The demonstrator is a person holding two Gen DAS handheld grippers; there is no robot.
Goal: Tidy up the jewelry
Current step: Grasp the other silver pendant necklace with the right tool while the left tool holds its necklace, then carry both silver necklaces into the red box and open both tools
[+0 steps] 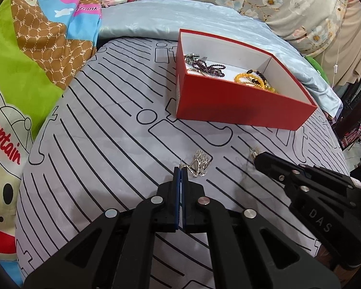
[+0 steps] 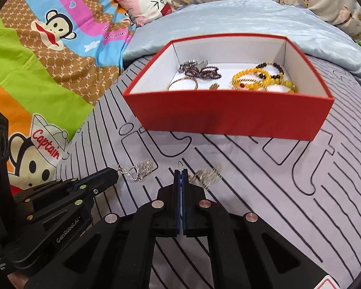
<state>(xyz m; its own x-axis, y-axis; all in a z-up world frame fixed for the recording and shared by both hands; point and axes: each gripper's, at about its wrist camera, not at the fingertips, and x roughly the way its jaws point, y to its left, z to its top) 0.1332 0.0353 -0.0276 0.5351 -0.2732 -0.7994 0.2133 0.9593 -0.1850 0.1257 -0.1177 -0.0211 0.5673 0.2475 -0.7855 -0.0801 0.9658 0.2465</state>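
Both tassel earrings are mid-pickup, the last loose pieces on the striped bedsheet (image 1: 103,130); the rest of the jewelry lies in the red box (image 2: 228,113) toward the sheet's far edge.

The left gripper (image 1: 180,171) has its jaws pressed together on the hook of the left silver tassel earring (image 1: 199,162), whose tassel rests on the sheet. The right gripper (image 2: 180,172) is likewise clamped on the ear wire of the right silver tassel earring (image 2: 207,173).

Next, I judge, each earring needs lifting clear of the cloth, carrying over the box's near wall, then releasing inside, beside the yellow bead bracelets (image 2: 257,80).
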